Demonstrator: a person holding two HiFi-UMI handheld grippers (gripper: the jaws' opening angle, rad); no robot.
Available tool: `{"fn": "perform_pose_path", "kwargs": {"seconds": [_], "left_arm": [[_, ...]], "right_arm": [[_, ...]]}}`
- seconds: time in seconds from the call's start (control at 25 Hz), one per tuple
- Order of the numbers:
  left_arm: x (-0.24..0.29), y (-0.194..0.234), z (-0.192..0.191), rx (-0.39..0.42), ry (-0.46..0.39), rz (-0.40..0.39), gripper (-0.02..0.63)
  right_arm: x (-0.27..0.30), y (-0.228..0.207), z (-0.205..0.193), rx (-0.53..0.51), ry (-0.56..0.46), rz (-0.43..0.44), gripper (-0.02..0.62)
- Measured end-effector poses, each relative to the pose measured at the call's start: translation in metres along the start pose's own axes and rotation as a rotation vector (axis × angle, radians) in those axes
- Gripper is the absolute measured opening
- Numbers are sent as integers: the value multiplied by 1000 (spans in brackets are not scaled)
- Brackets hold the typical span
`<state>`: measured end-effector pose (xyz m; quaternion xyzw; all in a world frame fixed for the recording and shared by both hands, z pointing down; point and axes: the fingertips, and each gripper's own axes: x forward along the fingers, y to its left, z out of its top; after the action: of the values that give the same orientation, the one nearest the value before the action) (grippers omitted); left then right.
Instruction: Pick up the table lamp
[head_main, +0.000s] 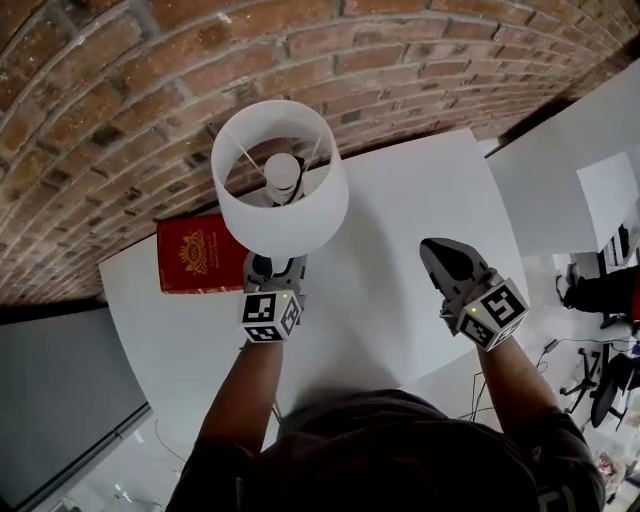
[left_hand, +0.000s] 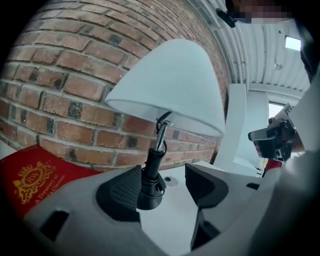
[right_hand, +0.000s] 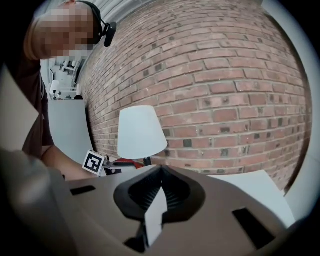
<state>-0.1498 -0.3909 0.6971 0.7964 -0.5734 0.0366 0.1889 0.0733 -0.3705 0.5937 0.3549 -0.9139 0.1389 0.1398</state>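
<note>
The table lamp has a white shade with the bulb showing inside, and it stands near the back of the white table. In the left gripper view its black stem rises under the shade. My left gripper is open around that stem. The stem stands close beside the left pad, and the right pad is well clear of it. In the head view the left gripper reaches under the shade. My right gripper hovers over bare table to the lamp's right, its jaws shut and empty.
A red book with a gold emblem lies flat on the table left of the lamp. A brick wall runs right behind the table. A white partition stands to the right, with office chairs on the floor beyond.
</note>
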Motion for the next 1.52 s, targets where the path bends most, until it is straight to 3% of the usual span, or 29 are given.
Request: {"fn": "perform_pose_path", "kwargs": {"seconds": [0.4, 0.68, 0.72, 0.8, 0.92, 1.12, 1.36, 1.52], "left_arm": [[64, 21, 7, 73, -64, 77, 268], [103, 24, 12, 199, -62, 74, 266], [108, 26, 11, 212, -58, 77, 251], [114, 28, 10, 245, -55, 80, 130], [117, 21, 11, 302, -50, 34, 110], [114, 3, 27, 327, -57, -40, 100], [102, -28, 40, 511, -20, -87, 98], [92, -52, 46, 506, 1, -136, 99]], "right_arm": [[46, -8, -28, 17, 65, 48, -9], [50, -21, -32, -5, 65, 44, -8], [50, -22, -34, -1, 67, 41, -8], [50, -24, -39, 7, 73, 37, -8], [50, -26, -44, 16, 79, 29, -8], [50, -29, -42, 13, 64, 14, -8], [37, -24, -26, -4, 30, 8, -9], [19, -23, -8, -21, -2, -11, -8]]}}
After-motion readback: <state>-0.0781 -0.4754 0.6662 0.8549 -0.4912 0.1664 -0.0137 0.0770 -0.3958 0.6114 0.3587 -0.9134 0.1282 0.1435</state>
